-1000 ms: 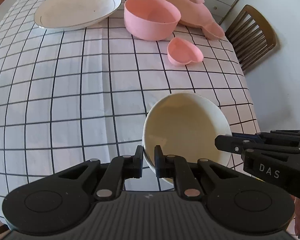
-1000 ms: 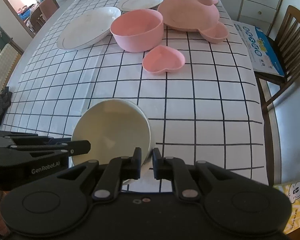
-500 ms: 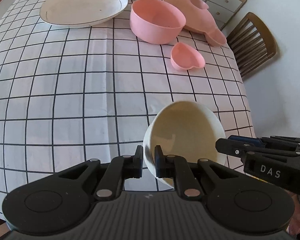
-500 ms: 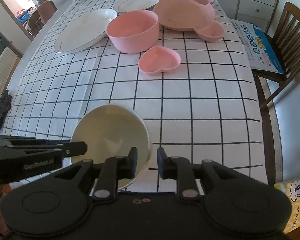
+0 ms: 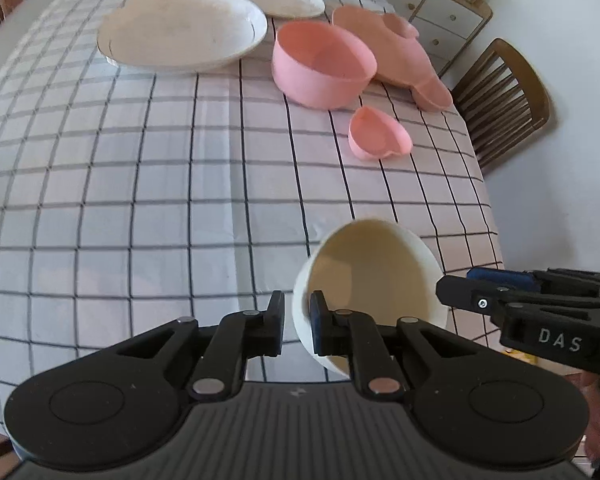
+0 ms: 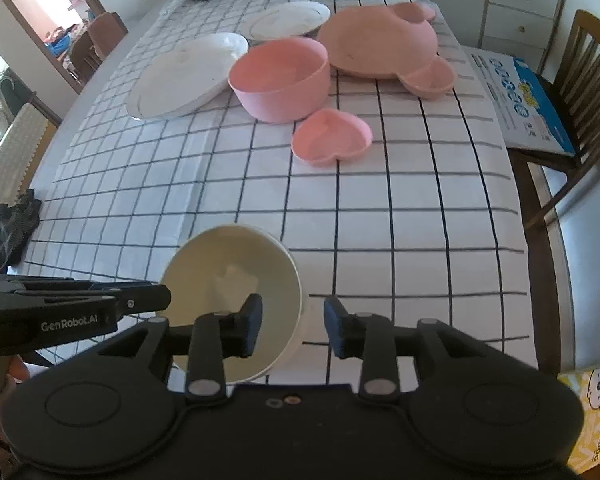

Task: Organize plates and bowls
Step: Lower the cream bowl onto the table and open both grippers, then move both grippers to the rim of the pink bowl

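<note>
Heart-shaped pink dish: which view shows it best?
The right wrist view: the heart-shaped pink dish faces the camera there, with its full heart outline and shallow inside visible. The left wrist view shows it smaller and obliquely, so the heart shape is harder to read.

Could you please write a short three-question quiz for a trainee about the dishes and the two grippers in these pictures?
1. True or false: the left gripper grips the cream bowl by its rim.
2. Which dish lies nearest the cream bowl?
A. large white plate
B. heart-shaped pink dish
C. pink bowl
3. How do the right gripper jaws stand?

Key:
1. True.
2. B.
3. Apart, just opened, straddling the bowl's rim without pressing it.
</note>
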A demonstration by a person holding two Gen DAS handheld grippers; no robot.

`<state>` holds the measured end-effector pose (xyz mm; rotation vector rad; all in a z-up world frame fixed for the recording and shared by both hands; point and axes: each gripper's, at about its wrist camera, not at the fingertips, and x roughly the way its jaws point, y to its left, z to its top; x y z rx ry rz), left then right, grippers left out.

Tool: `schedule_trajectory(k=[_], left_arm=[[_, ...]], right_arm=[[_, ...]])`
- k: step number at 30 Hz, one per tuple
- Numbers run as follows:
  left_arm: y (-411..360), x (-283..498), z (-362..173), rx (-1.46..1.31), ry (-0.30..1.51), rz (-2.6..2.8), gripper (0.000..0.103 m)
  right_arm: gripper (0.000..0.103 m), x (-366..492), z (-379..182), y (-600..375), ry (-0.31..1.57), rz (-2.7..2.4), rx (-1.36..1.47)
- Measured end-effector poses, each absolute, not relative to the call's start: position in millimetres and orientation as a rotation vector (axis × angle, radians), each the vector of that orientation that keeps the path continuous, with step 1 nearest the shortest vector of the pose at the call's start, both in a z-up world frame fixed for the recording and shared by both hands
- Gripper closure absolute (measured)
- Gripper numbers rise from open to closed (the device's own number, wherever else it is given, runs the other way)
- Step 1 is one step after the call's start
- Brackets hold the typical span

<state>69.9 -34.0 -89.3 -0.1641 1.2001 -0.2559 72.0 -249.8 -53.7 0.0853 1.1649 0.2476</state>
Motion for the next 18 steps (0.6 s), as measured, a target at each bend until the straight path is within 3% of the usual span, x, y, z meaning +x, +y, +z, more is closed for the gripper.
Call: schedule_trajectory(k=[2,4,6,10,14,17,18], left_arm=[[-34.8,69.7,-83.3,-0.142,1.171,-0.255,0.082],[-34.2,70.1,-79.4,-0.139,1.151,-0.258,0.067],[-31.5,69.6,-76.1,-0.152,1.13,-0.252,0.043],[-27.9,74.6,-67.7,-0.138,1.088,-0.217,0.039],[-27.8,84.1,-54.7,-0.106,1.012,-0.181,0.038],[-29.9,91.8,-44.0,-0.085,0.946,-0.164,0.023],[-31.0,94.1,-41.5,-0.082,0.929,-0.16,0.023]], right_arm=[[0.066,73.4,-48.0,-249.0,1.146,0.256,0.079],[0.064,75.4,-43.3,-248.5,1.131,0.262,0.074],[0.054,76.9,-39.9,-248.7,1.116,0.265,0.072],[0.048,82.4,-32.2,-246.6,1.086,0.277,0.048],[0.029,93.2,-16.7,-248.3,1.013,0.278,0.041],[0.019,102.8,-5.6,-248.8,0.957,0.282,0.019],[0.018,106.7,-2.2,-249.0,0.942,0.285,0.013]])
